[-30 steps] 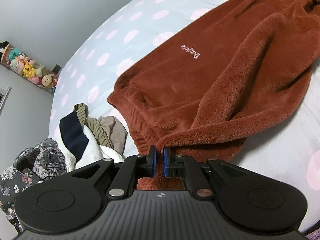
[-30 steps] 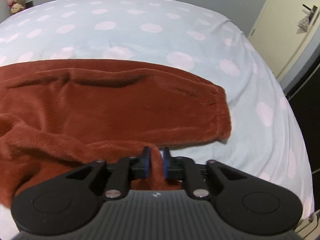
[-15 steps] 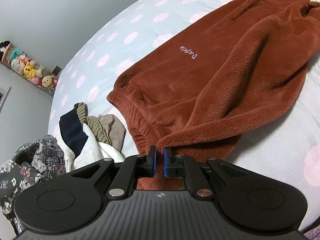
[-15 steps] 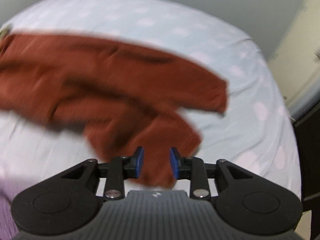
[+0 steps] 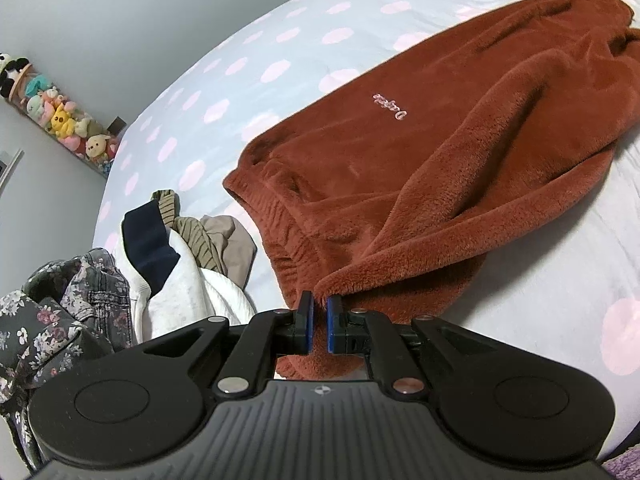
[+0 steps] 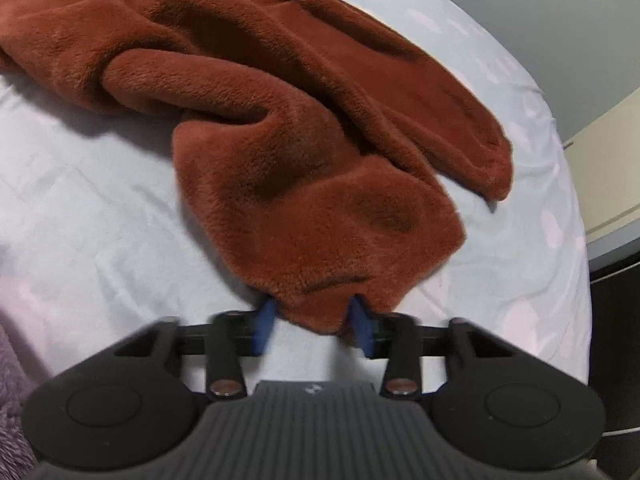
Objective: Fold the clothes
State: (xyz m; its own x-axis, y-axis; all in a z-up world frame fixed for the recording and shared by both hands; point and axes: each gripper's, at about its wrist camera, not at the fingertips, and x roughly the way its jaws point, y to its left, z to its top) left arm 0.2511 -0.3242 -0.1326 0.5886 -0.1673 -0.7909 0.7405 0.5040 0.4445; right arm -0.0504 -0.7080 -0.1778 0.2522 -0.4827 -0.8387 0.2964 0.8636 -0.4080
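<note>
A rust-brown fleece sweatshirt (image 5: 420,152) with small pink lettering lies spread on the bed. My left gripper (image 5: 318,320) is shut on a fold of its fabric near the hem. In the right wrist view the sweatshirt (image 6: 304,184) lies bunched, one sleeve end reaching toward me. My right gripper (image 6: 314,322) is open, its blue pads on either side of the sleeve's cuff edge, which rests on the sheet.
The bed has a pale blue sheet with pink dots (image 5: 240,80). A pile of other clothes (image 5: 120,272) lies to the left of the sweatshirt. Plush toys (image 5: 60,120) line a wall shelf. A door (image 6: 608,184) stands at the right.
My right gripper has opened and let go of the sleeve, which dropped onto the sheet. My left gripper stays shut on the fabric and has pulled back slightly.
</note>
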